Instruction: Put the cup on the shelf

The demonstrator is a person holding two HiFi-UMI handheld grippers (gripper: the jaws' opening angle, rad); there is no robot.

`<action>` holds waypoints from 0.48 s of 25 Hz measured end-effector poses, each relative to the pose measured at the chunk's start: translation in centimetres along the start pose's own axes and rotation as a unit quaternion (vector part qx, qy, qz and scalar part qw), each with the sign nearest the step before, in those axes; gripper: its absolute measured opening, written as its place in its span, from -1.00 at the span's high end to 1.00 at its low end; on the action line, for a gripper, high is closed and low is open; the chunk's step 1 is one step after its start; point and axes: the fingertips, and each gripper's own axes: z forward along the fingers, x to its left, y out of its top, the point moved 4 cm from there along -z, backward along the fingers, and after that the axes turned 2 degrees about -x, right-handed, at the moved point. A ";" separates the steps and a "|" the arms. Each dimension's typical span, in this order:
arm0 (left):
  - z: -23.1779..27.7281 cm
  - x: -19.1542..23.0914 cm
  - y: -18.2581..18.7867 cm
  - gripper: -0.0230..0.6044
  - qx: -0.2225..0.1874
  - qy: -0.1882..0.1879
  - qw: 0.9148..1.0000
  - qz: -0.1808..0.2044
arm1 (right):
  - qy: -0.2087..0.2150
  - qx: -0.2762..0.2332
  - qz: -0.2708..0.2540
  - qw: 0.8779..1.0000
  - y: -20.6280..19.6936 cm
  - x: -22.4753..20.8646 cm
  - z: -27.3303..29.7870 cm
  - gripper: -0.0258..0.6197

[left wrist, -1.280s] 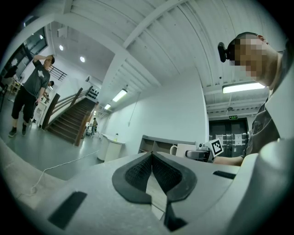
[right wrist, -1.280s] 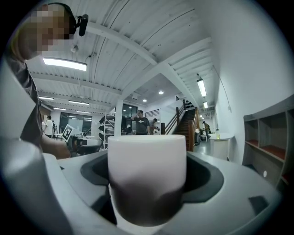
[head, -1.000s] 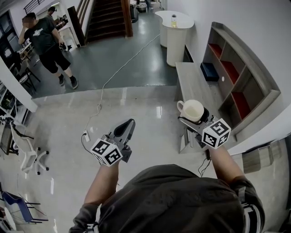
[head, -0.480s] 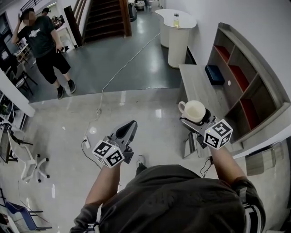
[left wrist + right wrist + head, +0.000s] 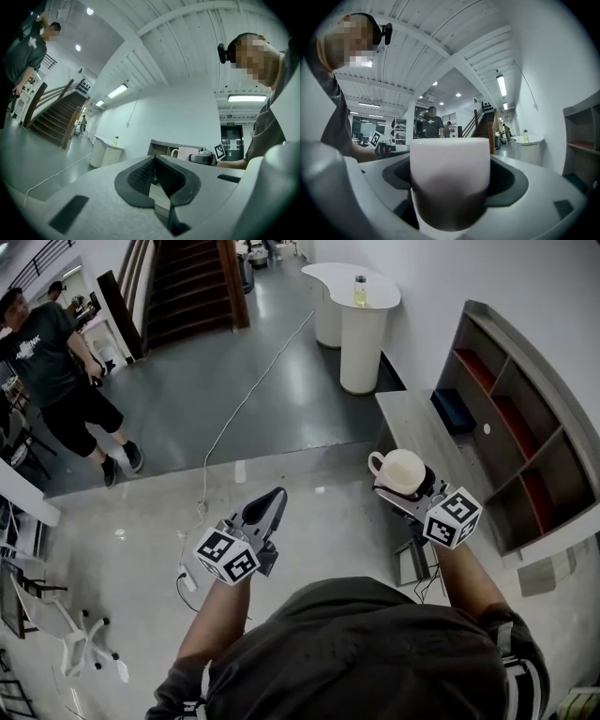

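Note:
In the head view a white cup with its handle to the left is held upright in my right gripper, which is shut on it. It hangs in the air over the near end of a grey bench. The right gripper view shows the cup filling the space between the jaws. The wooden shelf, with red-lined compartments, stands against the wall to the right. My left gripper is held out over the floor at the left, shut and empty; its pads meet at the tips.
A dark blue box lies on the bench by the shelf. A white counter with a bottle stands further back. A cable runs across the floor. A person stands at the far left near stairs.
The floor has slid beneath me and the bench and shelf have shifted in view. The standing person has moved further left. Both grippers keep their poses, the cup still gripped.

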 end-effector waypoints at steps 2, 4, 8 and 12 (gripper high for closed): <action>0.7 2.7 0.6 0.91 0.002 -0.004 1.000 0.001 | -0.005 0.002 0.003 1.000 0.0 -0.9 2.3 -0.42; 1.4 5.0 1.1 0.91 0.003 -0.006 1.000 0.005 | -0.007 0.004 0.005 1.000 0.0 -1.8 4.4 -0.42; 3.4 8.6 1.0 0.91 0.007 0.001 1.000 0.004 | -0.002 0.008 0.008 1.000 -0.4 -4.3 7.6 -0.42; 5.9 10.7 0.4 0.91 0.013 0.013 1.000 0.002 | 0.011 0.011 0.016 1.000 -0.9 -7.4 9.8 -0.42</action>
